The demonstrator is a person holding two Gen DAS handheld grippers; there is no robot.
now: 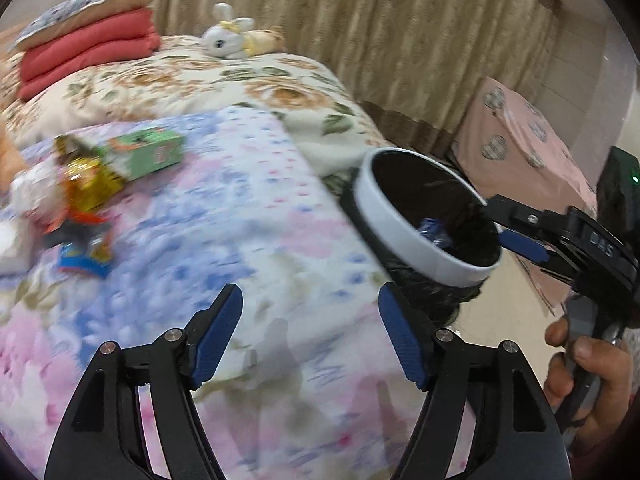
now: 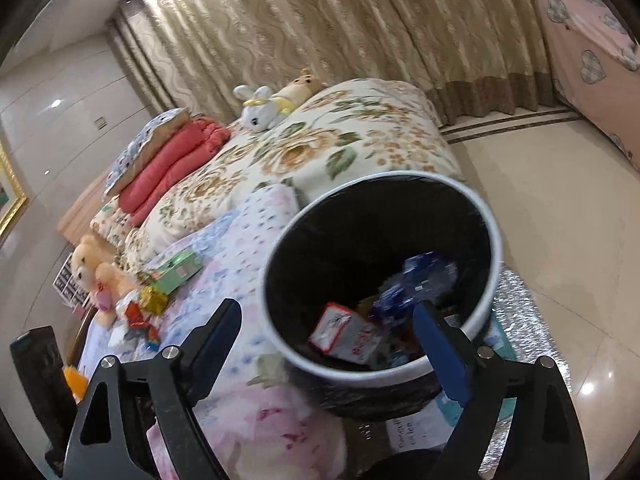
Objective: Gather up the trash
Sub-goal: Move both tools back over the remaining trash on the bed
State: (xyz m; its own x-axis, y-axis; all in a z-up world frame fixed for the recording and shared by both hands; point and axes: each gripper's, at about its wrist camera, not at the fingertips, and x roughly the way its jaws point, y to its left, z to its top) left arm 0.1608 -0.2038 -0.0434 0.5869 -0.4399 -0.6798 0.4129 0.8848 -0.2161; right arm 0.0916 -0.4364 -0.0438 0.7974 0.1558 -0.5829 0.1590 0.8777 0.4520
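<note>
A white-rimmed bin (image 1: pixel 404 236) lined with a black bag stands against the bed's right edge. In the right wrist view the bin (image 2: pixel 494 240) holds a blue wrapper (image 2: pixel 424 276) and a red-and-white packet (image 2: pixel 344 332). Litter lies on the flowered quilt: a green box (image 1: pixel 148 152), a gold wrapper (image 1: pixel 88 180) and an orange-and-blue wrapper (image 1: pixel 84 256). The green box (image 2: pixel 176 268) and the gold wrapper (image 2: pixel 154 300) also show in the right wrist view. My left gripper (image 1: pixel 310 300) hovers open over the quilt, with nothing between its fingers. My right gripper (image 2: pixel 328 312) is open and empty above the bin's mouth.
A plush rabbit (image 1: pixel 228 36) and folded red blankets (image 1: pixel 88 48) lie at the head of the bed. A teddy bear (image 2: pixel 96 268) sits by the bed's far side. Curtains hang behind. A pink-covered piece of furniture (image 1: pixel 520 140) and tiled floor (image 2: pixel 560 208) lie beyond the bin. A hand (image 1: pixel 580 360) holds the right gripper.
</note>
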